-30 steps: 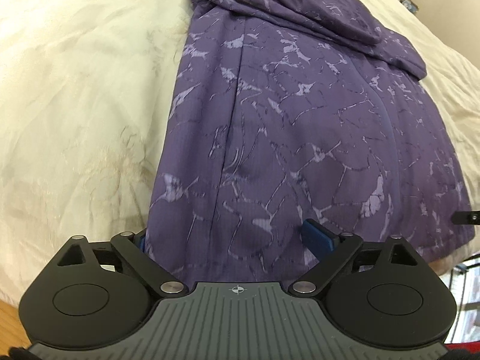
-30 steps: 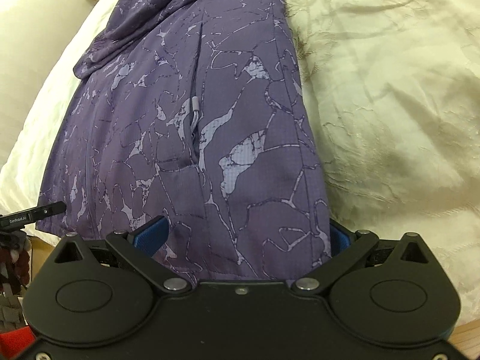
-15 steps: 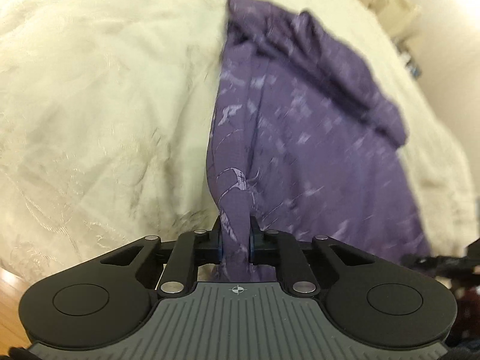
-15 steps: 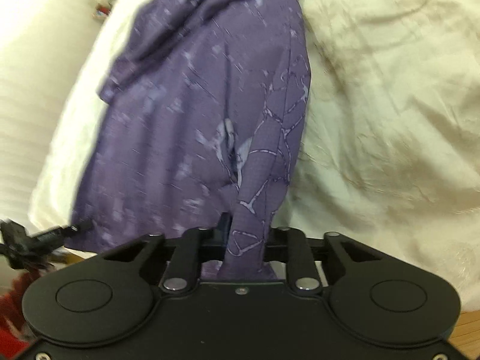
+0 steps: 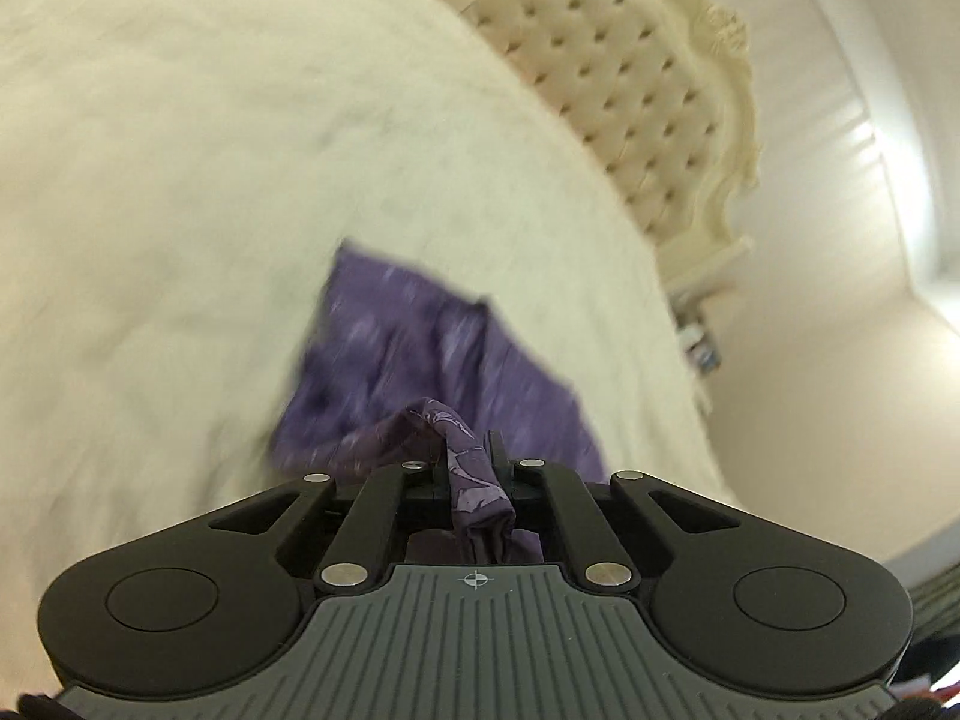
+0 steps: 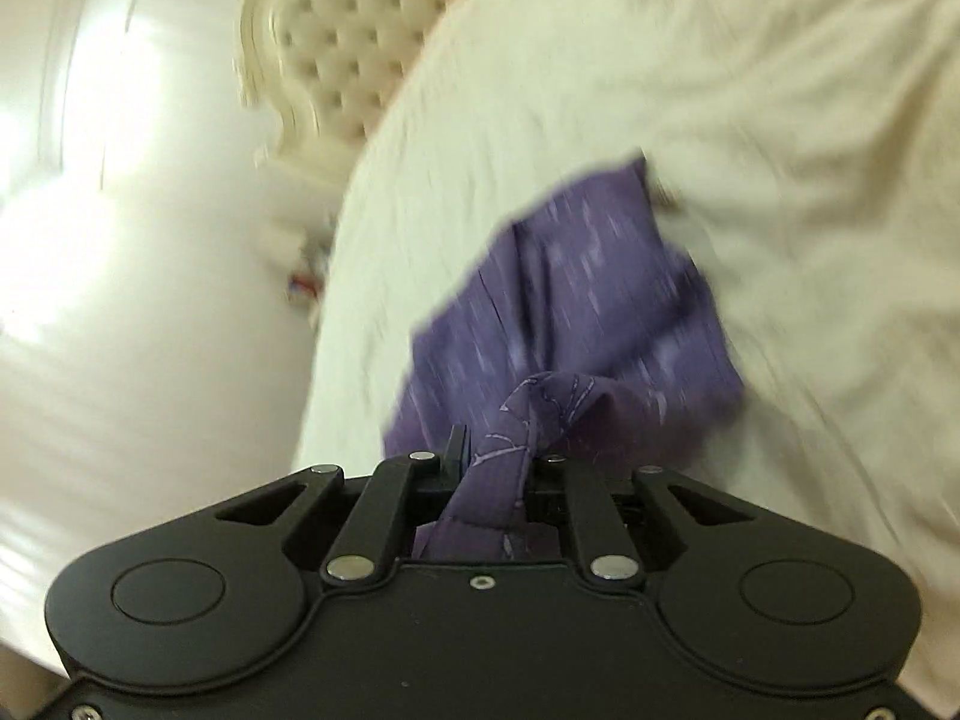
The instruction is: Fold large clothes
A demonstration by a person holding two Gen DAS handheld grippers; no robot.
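A purple garment with a pale cracked pattern point(image 5: 408, 360) lies on a cream bedspread point(image 5: 180, 180). My left gripper point(image 5: 474, 468) is shut on a bunched edge of the garment and holds it above the bed. My right gripper point(image 6: 498, 468) is shut on another bunched edge of the same garment point(image 6: 570, 300). Both held edges are lifted over the rest of the garment, which looks shorter and doubled over. Both views are motion-blurred.
A tufted cream headboard point(image 5: 630, 60) stands at the far end of the bed; it also shows in the right wrist view point(image 6: 336, 18). Pale walls point(image 5: 840, 180) lie beyond it. Small items point(image 5: 696, 342) sit beside the bed near the headboard.
Both grippers closed on the garment's near hem, then lifted it and carried it forward toward the headboard. The garment now appears folded over itself.
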